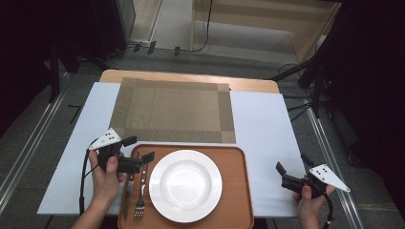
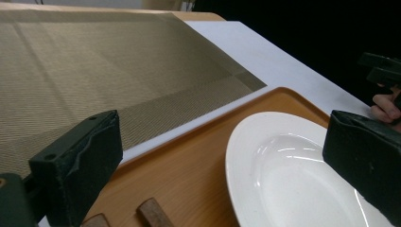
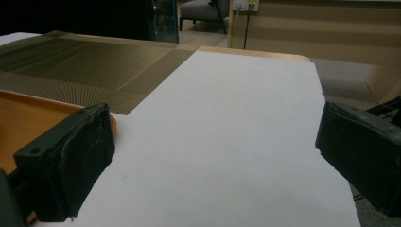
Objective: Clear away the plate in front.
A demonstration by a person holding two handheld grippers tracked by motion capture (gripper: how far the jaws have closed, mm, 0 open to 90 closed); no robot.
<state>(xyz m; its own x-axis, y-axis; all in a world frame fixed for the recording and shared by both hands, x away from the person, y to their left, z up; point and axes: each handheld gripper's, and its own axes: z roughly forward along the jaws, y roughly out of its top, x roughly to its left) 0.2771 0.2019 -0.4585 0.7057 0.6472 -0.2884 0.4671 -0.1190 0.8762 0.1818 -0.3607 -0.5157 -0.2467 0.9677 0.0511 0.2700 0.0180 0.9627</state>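
White-covered table [image 1: 267, 129] under dim light, dark floor and pale wooden furniture beyond.

Left gripper [image 1: 141, 149] over the left end of an orange-brown wooden tray [image 1: 238, 191], jaws spread wide with nothing between them. Just below, on the tray: a metal fork with a wooden handle [image 1: 140, 195] and a second wooden-handled utensil [image 1: 129, 191], side by side, left of a round white ceramic plate [image 1: 185, 185]. In the left gripper view, two brown handle ends [image 2: 153, 213] near the bottom edge, plate [image 2: 293, 175] to the right, free of both jaws.

Right gripper [image 1: 281, 172] near the table's right edge, well apart from the tray, jaws spread wide over bare white surface [image 3: 227, 142], holding nothing.

Farther out, a woven olive-brown rectangular placemat [image 1: 176, 109] past the tray's far edge, flat, just beside it. Bare wooden tabletop edge [image 1: 248, 84] behind the mat.
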